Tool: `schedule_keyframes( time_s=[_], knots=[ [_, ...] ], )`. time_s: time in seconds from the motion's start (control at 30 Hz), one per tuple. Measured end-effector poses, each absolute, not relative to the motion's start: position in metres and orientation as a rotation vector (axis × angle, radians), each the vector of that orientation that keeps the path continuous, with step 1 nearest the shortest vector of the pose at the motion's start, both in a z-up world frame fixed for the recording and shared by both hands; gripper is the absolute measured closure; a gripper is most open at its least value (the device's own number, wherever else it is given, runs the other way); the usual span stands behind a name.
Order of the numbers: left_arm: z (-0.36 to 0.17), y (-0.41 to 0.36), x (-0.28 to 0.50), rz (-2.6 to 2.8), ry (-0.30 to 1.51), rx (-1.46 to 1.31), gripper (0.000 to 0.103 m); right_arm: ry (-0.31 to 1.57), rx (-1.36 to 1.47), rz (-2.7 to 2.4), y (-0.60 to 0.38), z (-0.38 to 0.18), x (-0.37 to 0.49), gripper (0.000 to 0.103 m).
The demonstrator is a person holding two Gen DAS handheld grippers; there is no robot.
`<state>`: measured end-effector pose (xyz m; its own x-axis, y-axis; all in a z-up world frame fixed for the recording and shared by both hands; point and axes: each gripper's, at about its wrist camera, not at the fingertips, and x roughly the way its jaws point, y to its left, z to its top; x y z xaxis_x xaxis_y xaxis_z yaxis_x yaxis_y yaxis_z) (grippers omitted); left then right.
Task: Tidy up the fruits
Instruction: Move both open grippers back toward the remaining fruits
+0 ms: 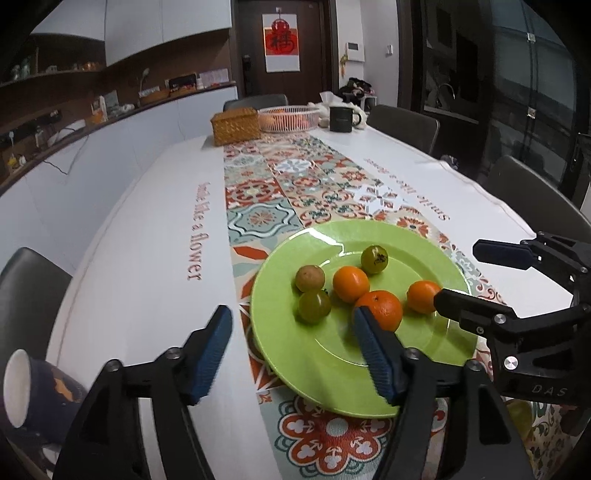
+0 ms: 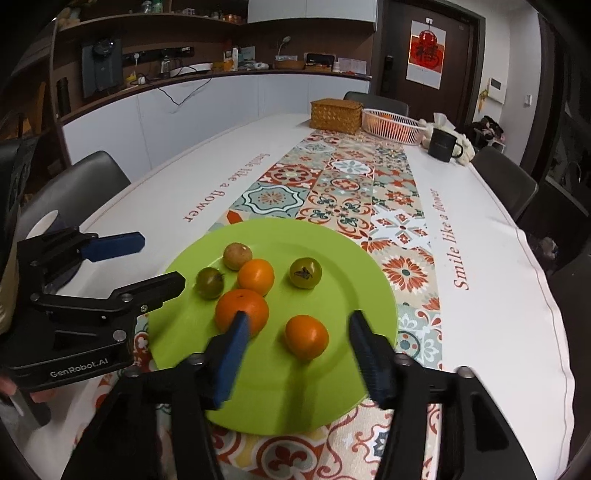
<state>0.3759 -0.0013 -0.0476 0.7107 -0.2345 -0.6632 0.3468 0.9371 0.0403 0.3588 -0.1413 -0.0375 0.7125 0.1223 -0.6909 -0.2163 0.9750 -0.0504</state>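
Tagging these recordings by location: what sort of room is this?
Probably a home dining room: a long table with chairs around it, a cluttered sideboard counter, and a fruit plate.

My dining table (image 2: 495, 258) fills the room's centre — a white cloth lettered "Smile like a flower", with a patterned tile-print runner (image 2: 343, 184) down its middle. Dark upholstered chairs (image 2: 506, 181) line both sides. Along the left wall, white lower cabinets (image 2: 207, 107) run under a dark wood counter and cluttered shelves (image 2: 147, 33). At the far end, a dark brown door (image 1: 284, 44) carries a red-and-white poster (image 1: 280, 42) — beside it, a white wall with an intercom panel (image 1: 354, 51). Dark glass (image 1: 532, 74) closes the right side.
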Motion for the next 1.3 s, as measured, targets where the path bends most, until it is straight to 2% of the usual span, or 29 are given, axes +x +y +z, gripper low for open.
schedule_keyframes(
  time_s=[0.17, 0.23, 0.57, 0.7, 1.3],
  knots=[
    [-0.033, 0.002, 0.364, -0.308, 0.682, 0.170, 0.027, 0.712, -0.147, 0.180, -0.138, -0.022, 0.346, 0.034],
    [-0.026, 0.002, 0.357, -0.303, 0.669, 0.181, 0.026, 0.696, -0.137, 0.182, -0.139, -0.016, 0.341, 0.028],
    [0.013, 0.003, 0.310, -0.251, 0.603, 0.205, 0.014, 0.640, -0.125, 0.176, -0.143, 0.015, 0.307, 0.027],
    [0.023, 0.003, 0.285, -0.231, 0.593, 0.221, 0.013, 0.615, -0.121, 0.170, -0.147, 0.027, 0.287, 0.024],
    [0.036, 0.003, 0.184, -0.163, 0.566, 0.207, 0.009, 0.543, -0.159, 0.181, -0.151, 0.050, 0.192, 0.024]
  ],
)
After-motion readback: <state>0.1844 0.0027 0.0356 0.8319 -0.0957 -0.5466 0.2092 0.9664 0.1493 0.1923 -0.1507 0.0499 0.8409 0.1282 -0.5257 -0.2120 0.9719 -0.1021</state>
